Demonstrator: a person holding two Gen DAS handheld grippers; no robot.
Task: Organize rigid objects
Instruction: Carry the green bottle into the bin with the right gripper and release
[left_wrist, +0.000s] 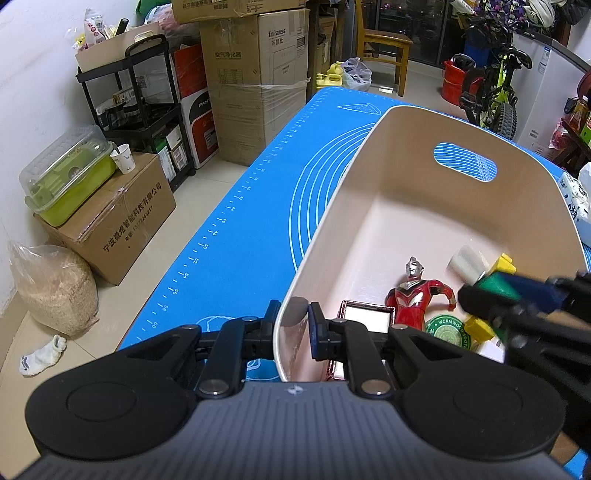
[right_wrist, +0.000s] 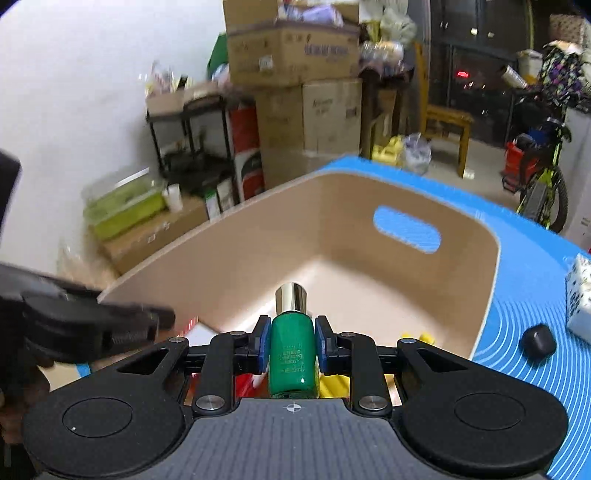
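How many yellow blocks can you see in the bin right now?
2: one yellow block by the bin's right wall, another nearer, beside the round green tin. The right gripper may hide more.

Glossy green bottle (right_wrist: 294, 354), shiny metallic cap (right_wrist: 291, 295); smooth plastic bin (right_wrist: 236, 254).

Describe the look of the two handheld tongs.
Both match: left tongs and right tongs have matte black linkage arms with silver pivot pins, blue finger pads, round black side discs and a ribbed grey body with a small crosshair mark.
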